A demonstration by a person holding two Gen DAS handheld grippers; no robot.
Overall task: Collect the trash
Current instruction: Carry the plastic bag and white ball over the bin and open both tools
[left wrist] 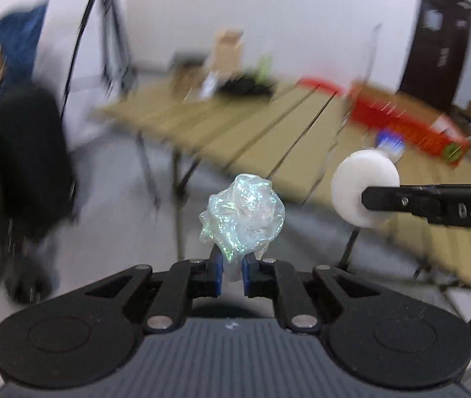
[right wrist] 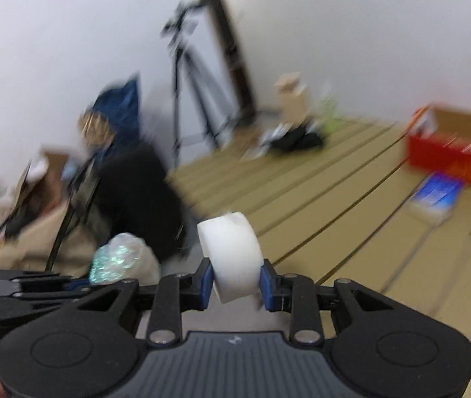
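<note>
Left tongs (left wrist: 232, 273) are clamped on a crinkled iridescent plastic wad (left wrist: 242, 217); right tongs (right wrist: 237, 285) grip a smooth white foam disc (right wrist: 232, 255) over the slatted worktop (right wrist: 318, 192).

- "DAS" – raised letters on black finger of right gripper (left wrist: 381, 200), seen side-on in left wrist view; letters run to the frame edge, may be cut off.
- Red box (left wrist: 411, 122) on table: has print on its side, too blurred to read.
- Right wrist view: no legible txt; blue packet (right wrist: 434, 195) print is a smear.
</note>
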